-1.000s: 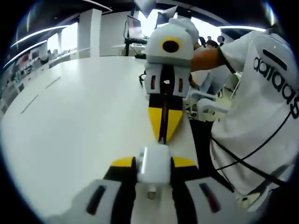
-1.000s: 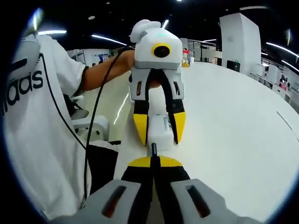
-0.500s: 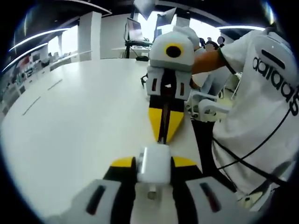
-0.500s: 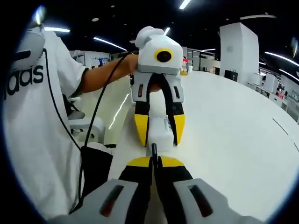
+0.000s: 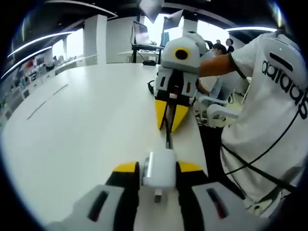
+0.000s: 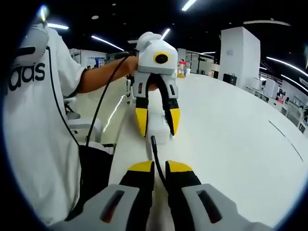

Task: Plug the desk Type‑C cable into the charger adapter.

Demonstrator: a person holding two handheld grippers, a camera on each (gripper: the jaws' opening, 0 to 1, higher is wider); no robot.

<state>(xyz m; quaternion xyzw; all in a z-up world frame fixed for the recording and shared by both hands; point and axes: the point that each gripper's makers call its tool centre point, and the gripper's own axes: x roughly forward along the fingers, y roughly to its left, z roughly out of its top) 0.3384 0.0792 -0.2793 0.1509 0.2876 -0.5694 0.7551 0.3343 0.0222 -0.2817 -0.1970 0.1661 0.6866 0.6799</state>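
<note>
A white charger adapter (image 5: 160,169) sits between the yellow-tipped jaws of my left gripper (image 5: 159,167), which is shut on it just above the white table (image 5: 82,125). A black Type-C cable (image 5: 168,137) runs straight from the adapter's far face to my right gripper (image 5: 170,118), a short way off. In the right gripper view the cable (image 6: 155,149) leaves the adapter (image 6: 159,129), held by the left gripper (image 6: 156,122), and passes through the narrow gap of my right gripper (image 6: 160,167). Its jaws stand slightly apart.
A person in a white shirt (image 5: 269,110) stands at the table's edge, holding both grippers. White chairs (image 5: 216,109) stand beside the table. Monitors (image 5: 139,31) sit at the table's far end. The broad tabletop (image 6: 236,139) stretches away to one side.
My right gripper has parted its jaws a little and drawn back from the adapter, leaving more black cable showing between them. The left gripper still holds the adapter.
</note>
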